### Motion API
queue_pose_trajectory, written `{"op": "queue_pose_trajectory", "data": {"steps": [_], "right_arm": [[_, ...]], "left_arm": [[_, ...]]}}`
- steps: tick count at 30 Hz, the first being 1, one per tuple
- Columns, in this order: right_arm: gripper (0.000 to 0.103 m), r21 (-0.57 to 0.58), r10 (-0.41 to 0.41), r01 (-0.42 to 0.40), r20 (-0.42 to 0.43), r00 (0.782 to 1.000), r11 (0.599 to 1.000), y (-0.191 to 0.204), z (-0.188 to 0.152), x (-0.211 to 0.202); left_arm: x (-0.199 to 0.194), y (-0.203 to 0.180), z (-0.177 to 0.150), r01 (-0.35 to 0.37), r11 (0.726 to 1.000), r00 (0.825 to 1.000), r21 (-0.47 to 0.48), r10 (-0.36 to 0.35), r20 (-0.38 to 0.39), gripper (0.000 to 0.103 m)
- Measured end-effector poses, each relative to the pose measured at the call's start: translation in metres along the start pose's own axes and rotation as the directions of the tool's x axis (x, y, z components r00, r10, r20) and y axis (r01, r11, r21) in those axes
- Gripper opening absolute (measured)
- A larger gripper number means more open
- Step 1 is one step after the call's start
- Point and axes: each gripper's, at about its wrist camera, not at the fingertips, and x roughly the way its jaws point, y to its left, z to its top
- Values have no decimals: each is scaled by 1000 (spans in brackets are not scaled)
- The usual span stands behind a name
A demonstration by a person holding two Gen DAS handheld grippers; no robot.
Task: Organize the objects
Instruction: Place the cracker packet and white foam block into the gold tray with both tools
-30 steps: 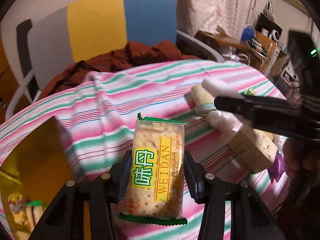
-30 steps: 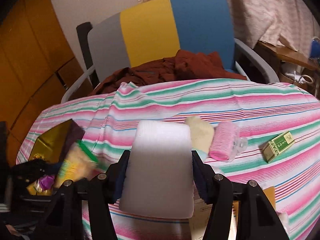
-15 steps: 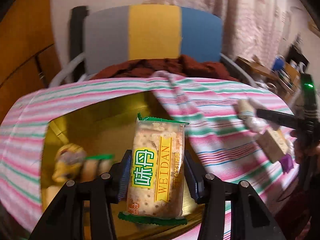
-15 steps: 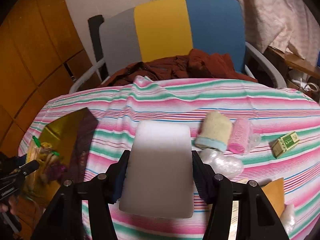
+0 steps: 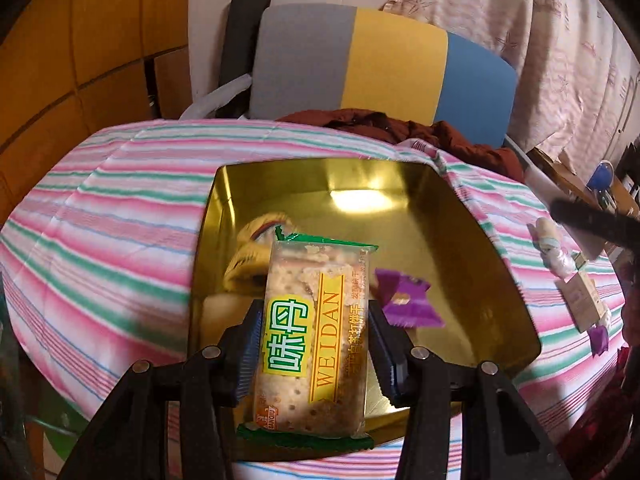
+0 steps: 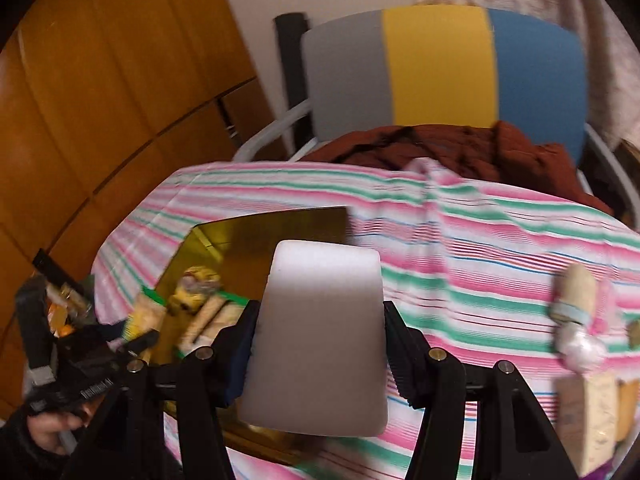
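My left gripper [image 5: 316, 344] is shut on a cracker packet [image 5: 316, 336] with a green-and-yellow label, held over the near part of a gold tray [image 5: 460, 240]. Inside the tray lie a yellow snack packet [image 5: 250, 256] and a purple sweet wrapper [image 5: 404, 300]. My right gripper [image 6: 320, 344] is shut on a white foam block [image 6: 320, 340], above the striped cloth just right of the gold tray [image 6: 280, 224]. In the right wrist view the left gripper [image 6: 132, 340] shows at the lower left, still holding its cracker packet [image 6: 140, 316].
The table wears a pink, green and white striped cloth [image 5: 100, 220]. On its right side lie a beige roll [image 6: 576, 292], a pink roll [image 6: 606, 308], a clear plastic lump [image 6: 580, 350] and a cardboard box [image 6: 592, 420]. A grey, yellow and blue chair [image 6: 440, 68] with a brown garment [image 6: 460, 148] stands behind.
Both grippers swung left. The gold tray came from the left edge to directly under my left gripper's cracker packet, and it now shows beside the foam block in the right wrist view.
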Motion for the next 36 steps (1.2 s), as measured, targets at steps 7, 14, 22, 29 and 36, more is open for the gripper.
{"op": "queue_pose_trajectory", "data": {"steps": [7,14,22,29,36], "right_arm": [[61,-40,8,-10,-33,999,999,51,13,31],[103,-22,37,-36,26,999,999,80,26,42],[103,-155,-31,42,74,997,987,96,-1,29],[103,-105,3,5,76,997,994,86,-27,18],[103,-77,-107,122,171,979,990,79,-43,-6]], "left_arm": [[3,10,-10,21,1000,1000,-20,-21,-9,56],[-4,8,-12,13,1000,1000,-13,-12,12,71],[-30,12,-10,-73,997,991,-37,76,105,71],[-48,3,-8,-122,993,978,-9,121,170,71],[-50,-1,-9,-159,987,970,5,156,189,71]]}}
